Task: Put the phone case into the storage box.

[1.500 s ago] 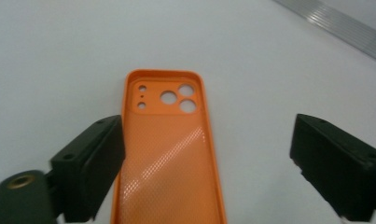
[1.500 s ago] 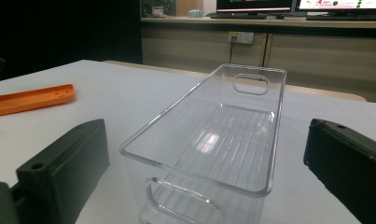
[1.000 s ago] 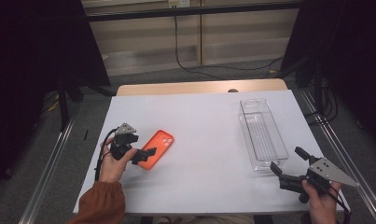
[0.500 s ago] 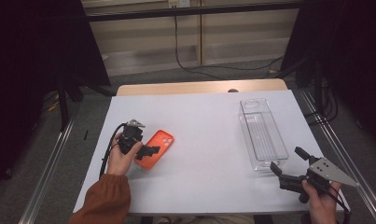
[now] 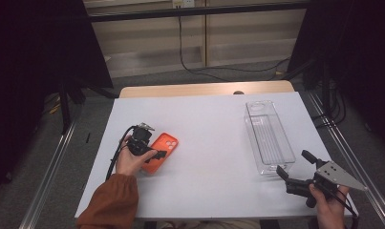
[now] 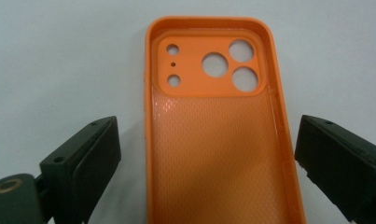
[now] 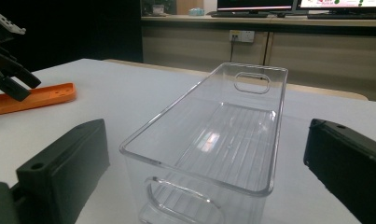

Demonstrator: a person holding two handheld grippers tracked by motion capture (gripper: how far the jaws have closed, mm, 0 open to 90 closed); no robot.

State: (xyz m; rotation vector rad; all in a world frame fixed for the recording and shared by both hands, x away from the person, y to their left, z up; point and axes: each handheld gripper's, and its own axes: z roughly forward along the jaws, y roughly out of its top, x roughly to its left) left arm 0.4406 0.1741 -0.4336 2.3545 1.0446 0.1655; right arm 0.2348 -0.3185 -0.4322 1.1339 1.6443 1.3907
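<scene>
Tabletop (image 5: 214,143): we see a white sheet over a wooden top, whose bare far edge shows; grey floor and metal rails on both sides.
Room: dark panels left and right, a cable hanging down the far wall.
Phone case (image 6: 213,140): orange, lying inside-up at the near left of the tabletop, camera cut-outs at its far end.
Left claw (image 6: 209,168): jaws wide apart, one on either side of the case, gripping nothing.
Right claw (image 7: 204,172): open and empty, facing the clear bin (image 7: 213,140) at the right (its handle slots show here).
Writing: none we can read.
</scene>
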